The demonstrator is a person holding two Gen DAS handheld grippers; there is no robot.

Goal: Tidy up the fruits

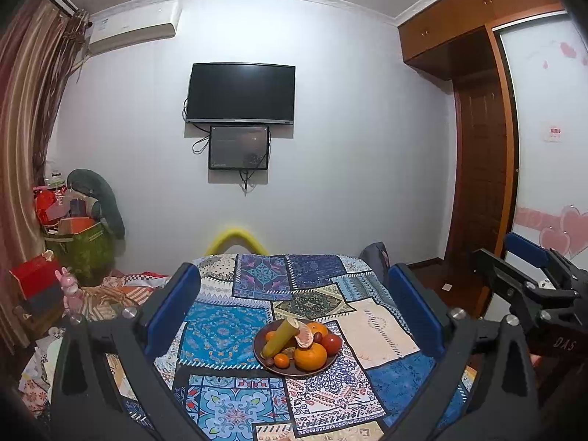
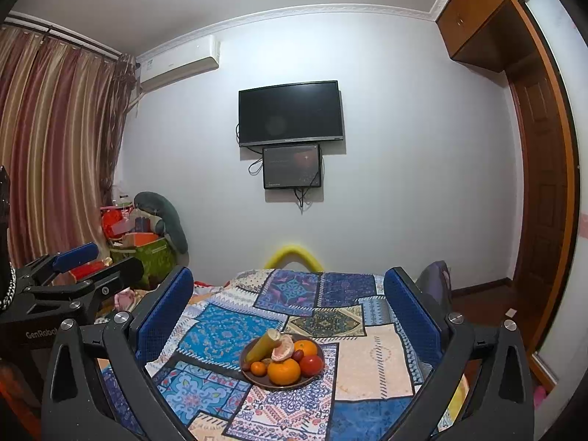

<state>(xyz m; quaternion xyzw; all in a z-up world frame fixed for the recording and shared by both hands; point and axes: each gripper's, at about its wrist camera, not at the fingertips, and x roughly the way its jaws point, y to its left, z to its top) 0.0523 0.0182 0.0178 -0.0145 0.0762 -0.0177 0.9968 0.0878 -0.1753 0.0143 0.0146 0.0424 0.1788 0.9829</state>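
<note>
Wall: smooth pale plaster fills the upper frame; a flat black television [image 1: 240, 92] hangs at centre, with a smaller dark screen [image 1: 239, 147] just below it.
Curtain: striped brown fabric [image 2: 55, 147], hanging in soft vertical folds at the left edge.
Bench: covered by a patchwork cloth [image 1: 224, 330] of blue, cream and red printed squares, in the lower centre.
Left gripper [image 1: 294, 310]: black plastic frame with blue textured pads; fingers wide apart, holding nothing, framing the plate.
Right gripper [image 2: 290, 310]: same build, fingers likewise spread and empty.
Plate [image 1: 259, 354]: round, dark brown, shallow, lower centre on the cloth.
Fruits: heaped on the plate; a glossy round orange [image 1: 310, 356] in front, a smooth red tomato [image 1: 332, 343] to its right, a peeled pale segmented citrus [image 1: 304, 336] behind, and a long yellow-green cylinder [image 1: 279, 338] leaning diagonally.
</note>
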